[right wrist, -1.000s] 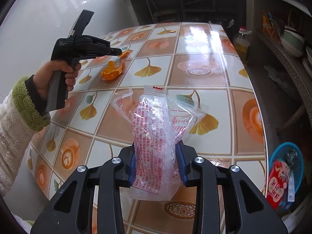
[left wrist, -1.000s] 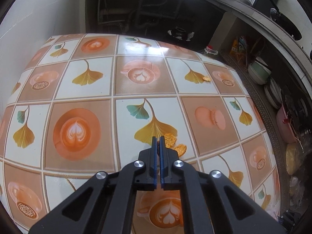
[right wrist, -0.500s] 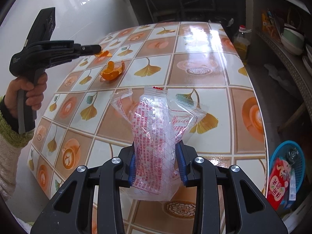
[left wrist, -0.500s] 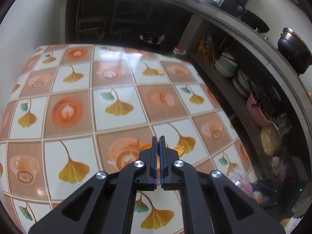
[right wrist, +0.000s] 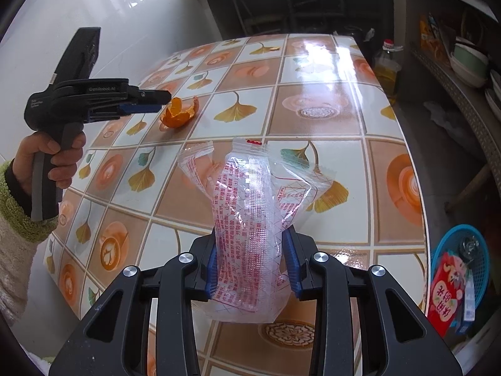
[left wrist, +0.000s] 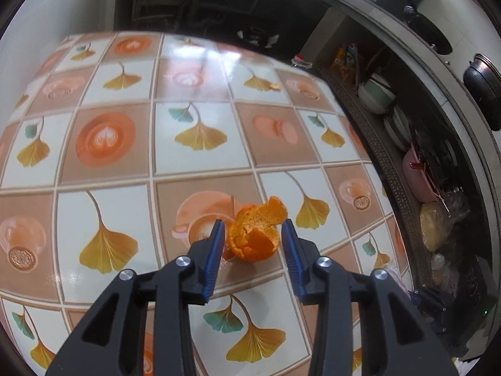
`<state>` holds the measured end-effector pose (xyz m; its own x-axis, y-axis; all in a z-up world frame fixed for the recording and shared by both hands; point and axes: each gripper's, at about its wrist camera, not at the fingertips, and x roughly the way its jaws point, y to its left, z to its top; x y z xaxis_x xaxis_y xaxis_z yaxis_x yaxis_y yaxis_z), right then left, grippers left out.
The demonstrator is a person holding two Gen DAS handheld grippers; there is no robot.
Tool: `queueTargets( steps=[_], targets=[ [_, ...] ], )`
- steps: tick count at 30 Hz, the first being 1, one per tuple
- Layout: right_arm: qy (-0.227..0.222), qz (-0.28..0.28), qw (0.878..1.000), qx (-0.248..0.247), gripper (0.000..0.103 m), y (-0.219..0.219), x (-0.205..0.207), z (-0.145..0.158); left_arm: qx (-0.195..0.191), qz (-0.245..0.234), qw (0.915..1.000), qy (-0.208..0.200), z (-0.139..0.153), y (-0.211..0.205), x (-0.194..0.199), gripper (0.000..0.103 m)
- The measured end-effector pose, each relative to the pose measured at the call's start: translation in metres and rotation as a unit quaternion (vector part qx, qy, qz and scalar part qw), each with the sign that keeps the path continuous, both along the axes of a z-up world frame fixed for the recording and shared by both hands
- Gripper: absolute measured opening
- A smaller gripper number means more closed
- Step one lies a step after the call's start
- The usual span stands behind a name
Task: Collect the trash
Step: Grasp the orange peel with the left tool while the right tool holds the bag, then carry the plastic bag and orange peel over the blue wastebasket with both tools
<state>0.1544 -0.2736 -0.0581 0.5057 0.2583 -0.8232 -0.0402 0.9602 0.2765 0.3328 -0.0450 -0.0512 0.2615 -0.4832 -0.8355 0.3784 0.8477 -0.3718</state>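
Note:
A curled orange peel [left wrist: 255,233] lies on the patterned tablecloth [left wrist: 125,156]. My left gripper [left wrist: 253,230] is open, with its two fingers on either side of the peel, close to the table. The right wrist view shows the peel [right wrist: 179,113] just ahead of the left gripper [right wrist: 162,100]. My right gripper [right wrist: 250,250] is shut on a clear plastic bag with red print [right wrist: 250,219], held upright above the table. A small peel scrap [left wrist: 275,86] lies at the far side of the table, also in the right wrist view [right wrist: 275,49].
A shelf with bowls and pots [left wrist: 391,109] runs along the right of the table. An oil bottle [right wrist: 386,69] stands beyond the table's far right corner. A blue basket with red packets [right wrist: 457,269] sits low at the right. A white wall is on the left.
My left gripper was shut and raised; it has since opened and come down so its fingers stand on either side of the orange peel. The right gripper and bag have not moved.

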Motion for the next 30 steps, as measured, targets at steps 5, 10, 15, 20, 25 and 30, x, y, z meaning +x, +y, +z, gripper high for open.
queueTargets(
  steps=[5, 10, 15, 20, 25, 30],
  targets=[
    [0.0, -0.001, 1.0, 0.002, 0.033, 0.001, 0.0, 0.0, -0.012, 0.016, 0.9991, 0.038, -0.016, 0.004, 0.004, 0.036],
    [-0.001, -0.002, 1.0, 0.005, 0.033, 0.0, -0.001, 0.0, 0.001, -0.001, 0.9997, 0.024, -0.016, -0.003, -0.003, 0.02],
    [-0.005, -0.002, 1.0, 0.007, 0.033, -0.001, -0.003, 0.0, 0.018, -0.012, 0.9998, -0.004, -0.01, -0.007, -0.008, 0.012],
    [-0.01, -0.001, 1.0, 0.009, 0.031, -0.004, -0.007, 0.003, 0.021, -0.017, 0.9995, -0.018, -0.001, -0.009, -0.018, 0.01],
    [-0.016, -0.01, 1.0, 0.018, 0.03, -0.012, -0.015, 0.01, 0.008, -0.028, 0.9991, -0.033, 0.019, -0.018, -0.033, 0.01],
    [-0.034, -0.038, 0.998, 0.041, 0.028, -0.035, -0.032, 0.021, -0.012, -0.064, 0.9966, -0.051, 0.044, -0.049, -0.055, 0.01]
  ],
)
